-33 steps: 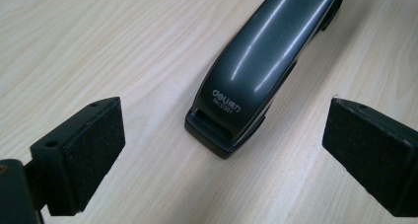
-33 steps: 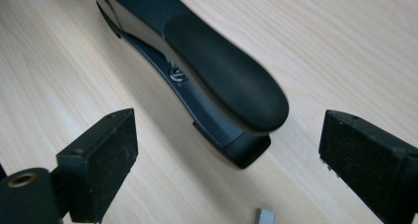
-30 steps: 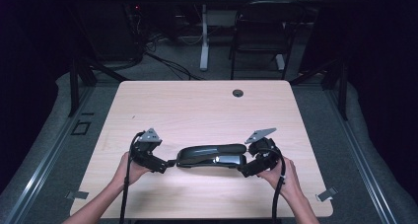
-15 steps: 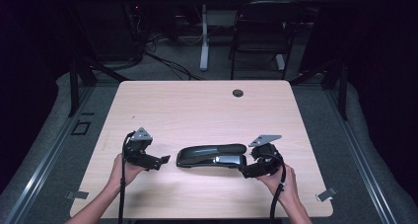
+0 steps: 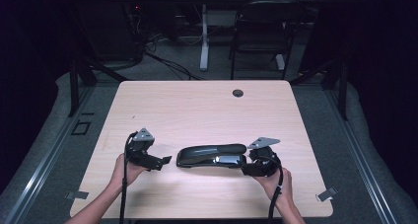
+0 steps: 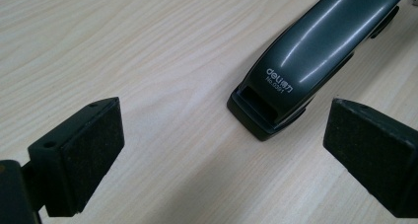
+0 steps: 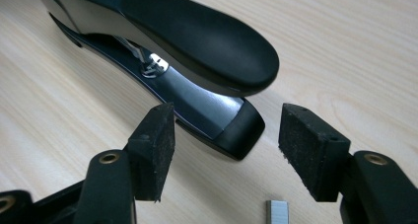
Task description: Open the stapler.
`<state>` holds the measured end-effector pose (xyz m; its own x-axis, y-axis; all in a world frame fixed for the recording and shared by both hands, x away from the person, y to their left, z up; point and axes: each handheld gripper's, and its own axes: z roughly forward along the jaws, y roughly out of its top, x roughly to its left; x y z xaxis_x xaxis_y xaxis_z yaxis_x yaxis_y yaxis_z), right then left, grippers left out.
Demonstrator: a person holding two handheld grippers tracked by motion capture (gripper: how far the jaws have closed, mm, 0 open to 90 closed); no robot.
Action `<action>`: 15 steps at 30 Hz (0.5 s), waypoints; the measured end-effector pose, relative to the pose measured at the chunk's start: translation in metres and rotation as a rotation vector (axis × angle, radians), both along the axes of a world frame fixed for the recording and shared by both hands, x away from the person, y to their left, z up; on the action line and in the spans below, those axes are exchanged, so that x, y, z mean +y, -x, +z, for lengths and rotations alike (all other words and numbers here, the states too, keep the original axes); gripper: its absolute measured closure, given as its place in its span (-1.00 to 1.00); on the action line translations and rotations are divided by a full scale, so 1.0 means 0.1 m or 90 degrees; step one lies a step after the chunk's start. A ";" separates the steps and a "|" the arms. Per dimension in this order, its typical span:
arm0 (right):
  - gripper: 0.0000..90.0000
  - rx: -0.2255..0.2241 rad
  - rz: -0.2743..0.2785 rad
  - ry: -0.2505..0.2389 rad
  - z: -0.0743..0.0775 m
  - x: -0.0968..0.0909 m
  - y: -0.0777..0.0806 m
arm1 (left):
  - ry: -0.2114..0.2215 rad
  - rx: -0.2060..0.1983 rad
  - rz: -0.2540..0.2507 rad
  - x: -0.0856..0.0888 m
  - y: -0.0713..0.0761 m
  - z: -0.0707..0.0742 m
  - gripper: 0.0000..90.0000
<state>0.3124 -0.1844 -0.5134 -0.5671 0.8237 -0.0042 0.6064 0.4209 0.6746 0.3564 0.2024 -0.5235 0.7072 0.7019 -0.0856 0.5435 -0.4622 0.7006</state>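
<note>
Stapler [image 6: 315,51] rear end, white print: "deli", "No.0391" beneath, digits small.

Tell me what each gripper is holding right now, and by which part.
Nothing is held. The left gripper is open, short of the stapler. The right gripper's jaws have just been closing around the stapler's front end, but their pads aren't pressing on it.

Bright sharp tabletop, dark surroundings, soft shadows
</note>
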 end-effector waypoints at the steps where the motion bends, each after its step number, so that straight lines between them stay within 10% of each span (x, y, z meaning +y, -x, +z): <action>1: -0.09 -0.003 -0.003 0.005 -0.03 0.01 -0.01 | -0.002 0.002 -0.003 0.00 0.00 0.00 -0.95; 15: 0.31 0.008 -0.026 -0.003 -0.22 0.07 -0.06 | 0.018 -0.041 -0.031 -0.18 0.17 0.08 -0.75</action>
